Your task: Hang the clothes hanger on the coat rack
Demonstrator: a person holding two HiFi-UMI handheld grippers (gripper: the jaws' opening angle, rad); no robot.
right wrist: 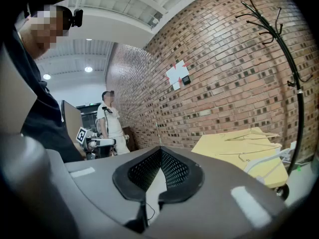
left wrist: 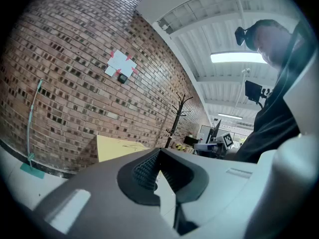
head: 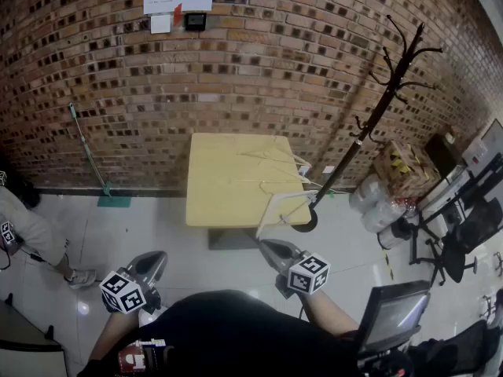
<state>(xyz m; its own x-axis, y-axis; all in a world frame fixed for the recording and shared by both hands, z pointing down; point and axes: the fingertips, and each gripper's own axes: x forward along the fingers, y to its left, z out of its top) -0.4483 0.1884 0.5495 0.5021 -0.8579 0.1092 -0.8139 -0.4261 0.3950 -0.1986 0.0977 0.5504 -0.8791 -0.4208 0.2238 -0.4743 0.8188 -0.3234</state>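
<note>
Plainly both sets of fingers are pressed together with nothing between them: the left gripper (left wrist: 158, 151) and the right gripper (right wrist: 160, 151) each show their ribbed pads meeting at the tip, both empty and held low in front of the person, short of the counter (head: 216, 171).

A white hanger (head: 281, 207) sits at the counter's near right corner. It seems to jut past the edge toward the right gripper, close to it but not touching. Two thin hangers (head: 271, 163) lie flat farther back on the yellow top. The coat rack (head: 379, 104) stands just beside the counter on its right, with its base by that same corner, and no hanger shows on its dark hooks.

By my reading this is the approach, before any pick-up. The next move calls for the right fingers to spread, reach forward to the white hanger and close on one of its arms or its neck, leaving the hook free. The hanger then has to be lifted high and carried right to catch one of the rack's upturned prongs.
</note>
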